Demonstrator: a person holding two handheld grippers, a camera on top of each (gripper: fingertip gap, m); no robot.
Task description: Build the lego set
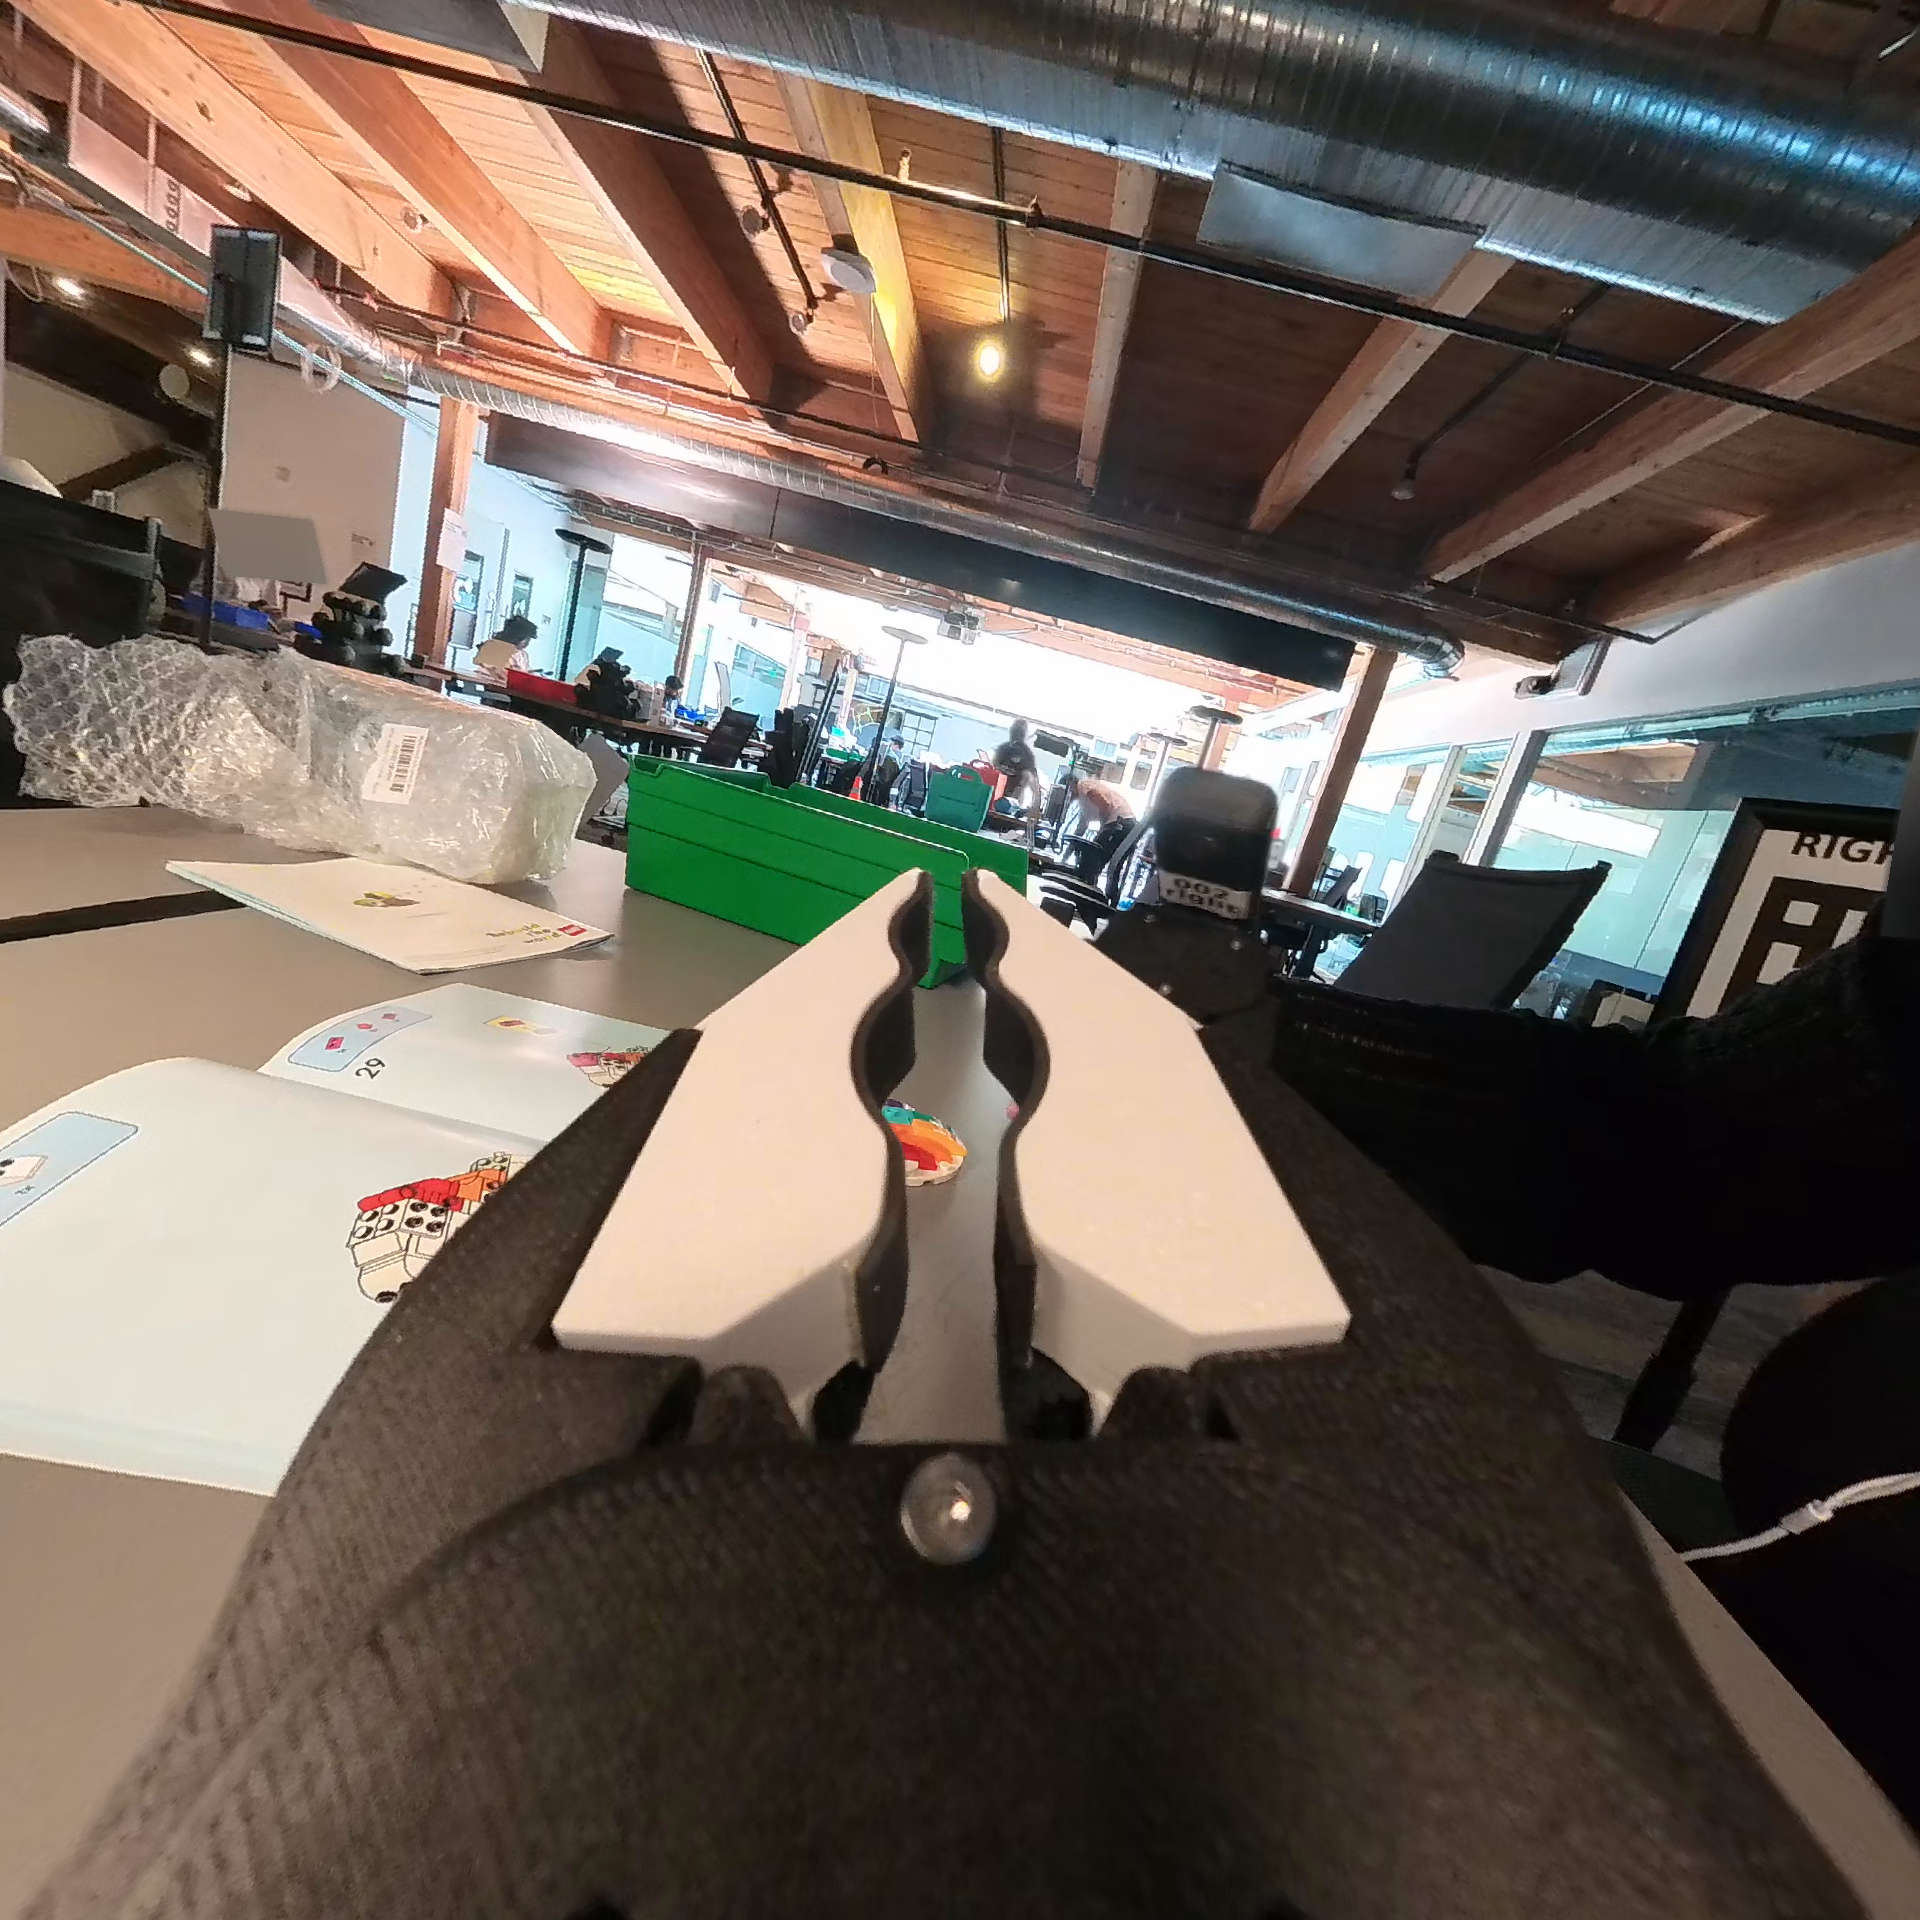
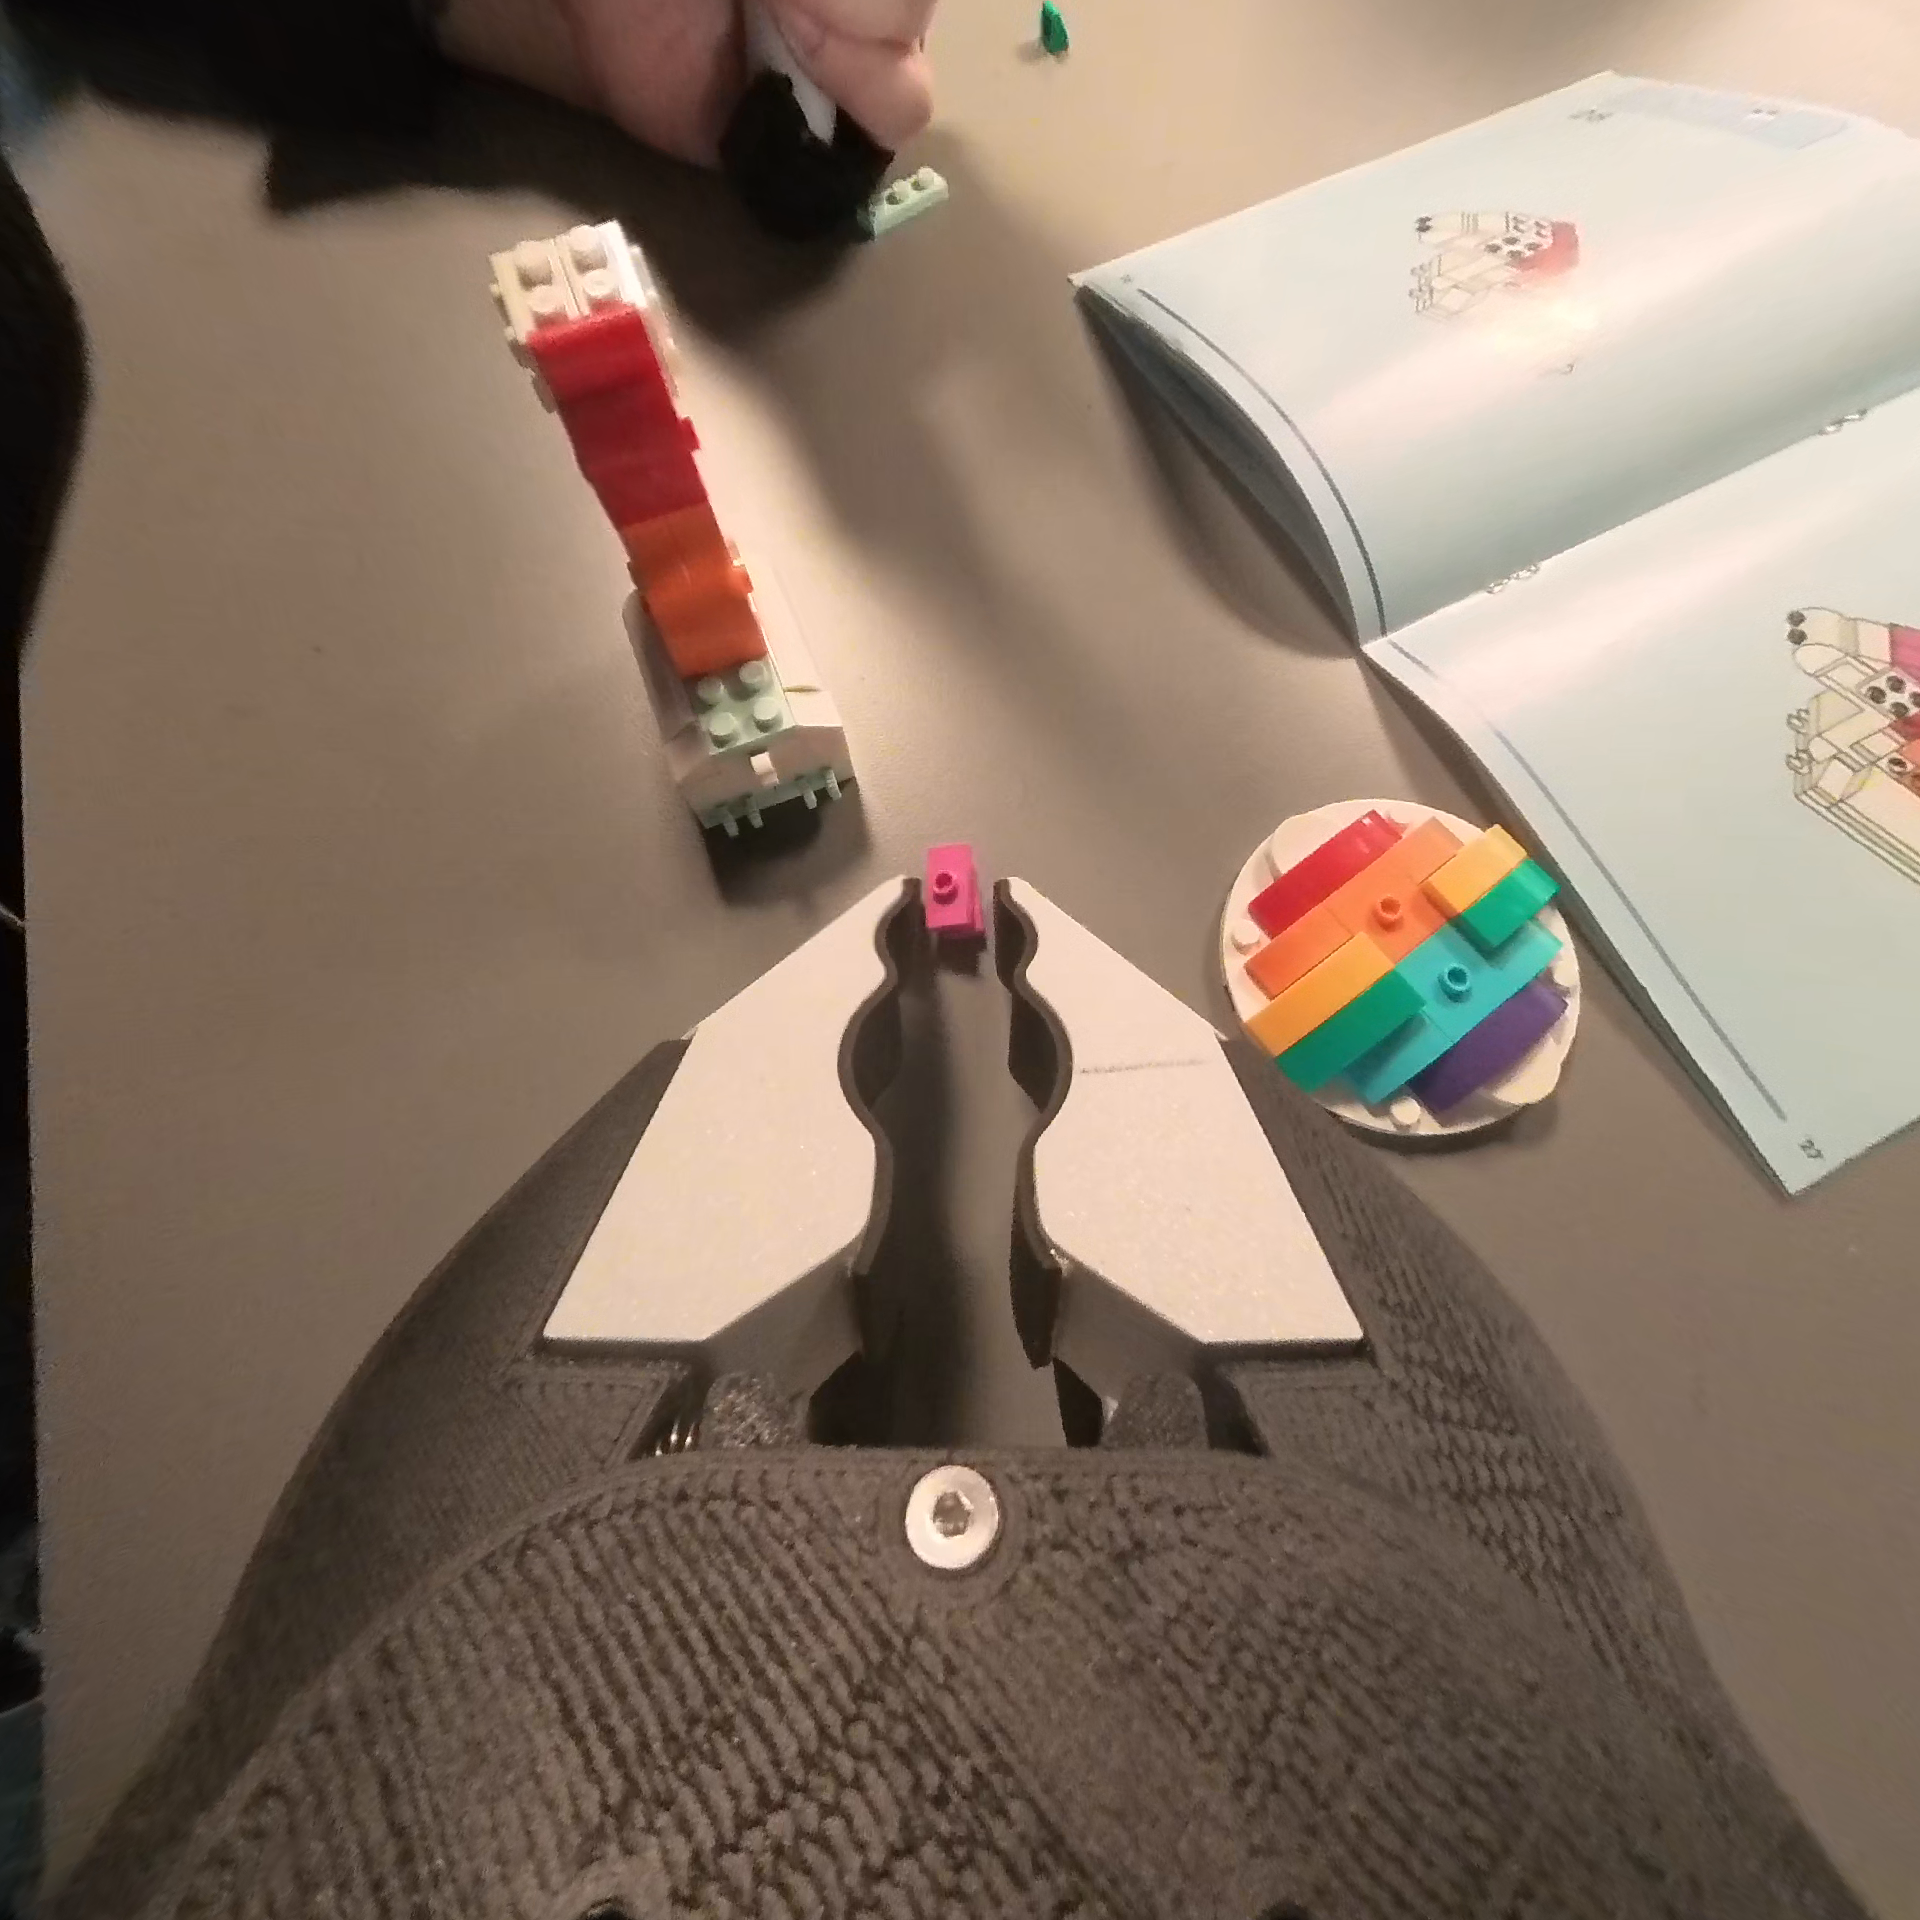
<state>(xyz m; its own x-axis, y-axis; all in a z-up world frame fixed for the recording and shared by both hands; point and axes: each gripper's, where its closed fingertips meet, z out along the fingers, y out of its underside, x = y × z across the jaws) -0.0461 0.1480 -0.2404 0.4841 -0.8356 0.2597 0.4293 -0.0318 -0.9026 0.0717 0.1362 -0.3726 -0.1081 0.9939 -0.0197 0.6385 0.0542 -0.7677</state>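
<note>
My right gripper (image 2: 958, 886) points down at the grey table (image 2: 312, 831). Its jaws stand narrowly apart on either side of a small pink brick (image 2: 951, 902) lying on the table; a sliver of table shows between the brick and the right finger. Beyond it lies the long white model (image 2: 665, 499) with red and orange bricks on top. A white round plate with rainbow bricks (image 2: 1397, 966) sits to the right; it also shows in the left wrist view (image 1: 928, 1143). My left gripper (image 1: 948, 883) is low over the table, empty, shut but for a thin slit.
The open instruction booklet (image 2: 1558, 364) lies at the right. A hand (image 2: 790, 62) holds something black beside a mint plate (image 2: 906, 203). A green piece (image 2: 1055, 26) lies far off. A green bin (image 1: 769, 842), a bubble-wrapped bundle (image 1: 312, 748) and a second booklet (image 1: 416, 904) sit behind. The grippers' ends are close to 20 cm from one another.
</note>
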